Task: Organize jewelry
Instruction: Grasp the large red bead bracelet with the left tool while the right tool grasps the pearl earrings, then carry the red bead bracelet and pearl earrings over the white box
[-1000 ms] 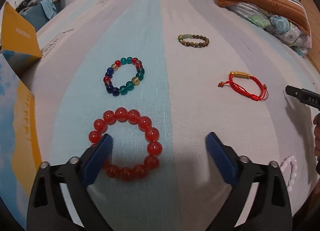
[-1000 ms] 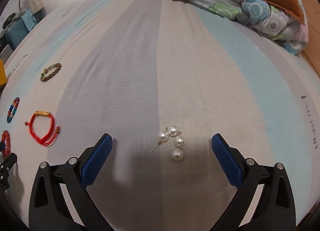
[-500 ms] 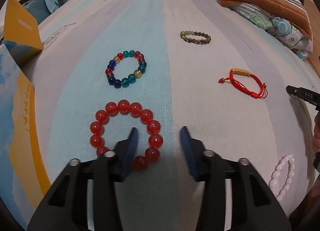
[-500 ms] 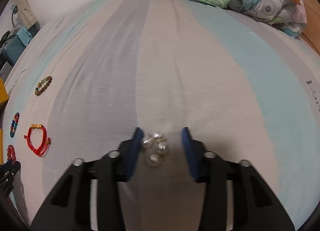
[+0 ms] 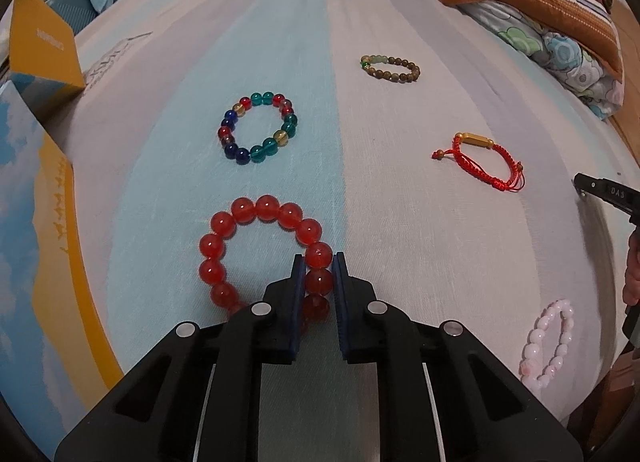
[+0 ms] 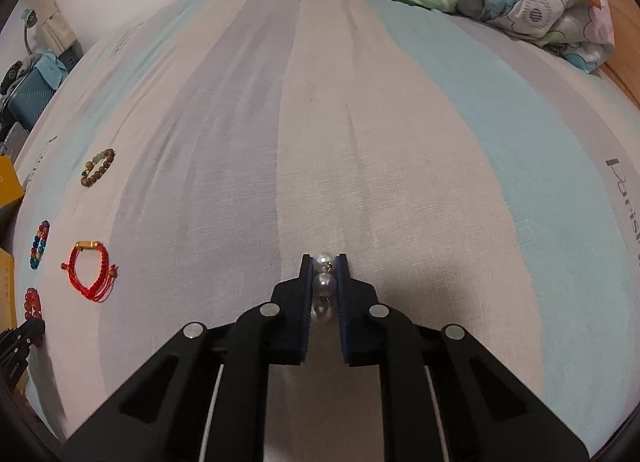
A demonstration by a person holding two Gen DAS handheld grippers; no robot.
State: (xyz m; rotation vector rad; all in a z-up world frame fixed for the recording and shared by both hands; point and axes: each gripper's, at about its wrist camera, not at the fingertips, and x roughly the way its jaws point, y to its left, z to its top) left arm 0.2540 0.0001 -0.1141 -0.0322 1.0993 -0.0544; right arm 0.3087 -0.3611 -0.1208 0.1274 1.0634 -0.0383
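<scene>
My left gripper (image 5: 318, 262) is shut on the right side of a large red bead bracelet (image 5: 240, 217) that lies on the striped bed sheet (image 5: 400, 221). My right gripper (image 6: 323, 262) is shut on a white pearl earring (image 6: 323, 282), several pearls showing between its blue pads. A multicolour bead bracelet (image 5: 258, 127), a brown bead bracelet (image 5: 390, 68), a red cord bracelet (image 5: 486, 161) and a pale pink bead bracelet (image 5: 546, 342) lie on the sheet. The right gripper's body (image 5: 608, 193) shows at the right edge of the left wrist view.
An open yellow and blue box (image 5: 36, 221) stands at the left edge of the bed. Folded quilts and a pillow (image 5: 532, 1) lie at the far right. A blue suitcase (image 6: 28, 97) stands beyond the bed's left side.
Both grippers went from wide open to shut. The left closed on the red bead bracelet's right side, the right closed on the pearl earring.
</scene>
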